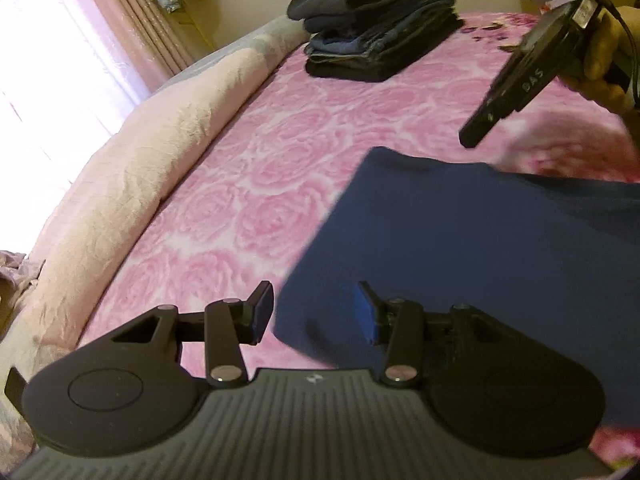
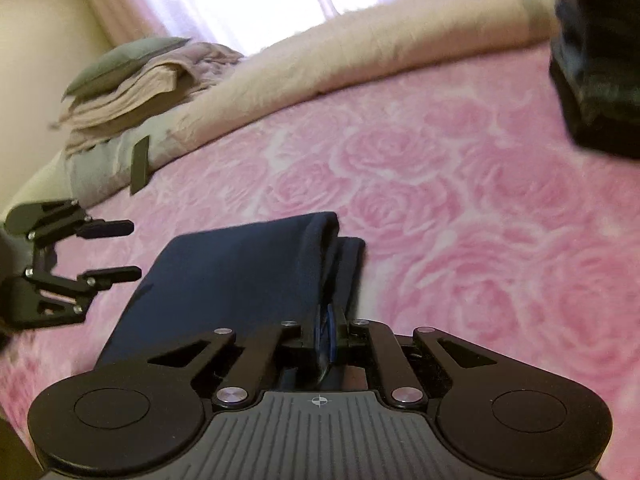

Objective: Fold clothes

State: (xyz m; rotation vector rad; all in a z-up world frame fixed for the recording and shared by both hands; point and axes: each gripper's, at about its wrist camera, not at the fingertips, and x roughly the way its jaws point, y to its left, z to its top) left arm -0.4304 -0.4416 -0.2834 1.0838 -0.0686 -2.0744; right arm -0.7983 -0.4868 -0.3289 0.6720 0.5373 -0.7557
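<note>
A folded navy blue garment (image 1: 472, 248) lies on the pink rose-patterned bed (image 1: 260, 160). My left gripper (image 1: 316, 312) is open and empty, hovering at the garment's near left corner. It also shows in the right wrist view (image 2: 128, 248), open, left of the garment (image 2: 240, 264). My right gripper (image 2: 326, 332) is shut on the garment's folded right edge. In the left wrist view only a blurred side view of the right gripper (image 1: 472, 136) shows, above the garment's far edge.
A stack of folded dark clothes (image 1: 380, 28) stands at the far side of the bed, also seen blurred in the right wrist view (image 2: 600, 60). A rolled cream quilt (image 1: 140, 160) runs along the window side. Folded beige bedding and a grey pillow (image 2: 124, 80) lie beyond it.
</note>
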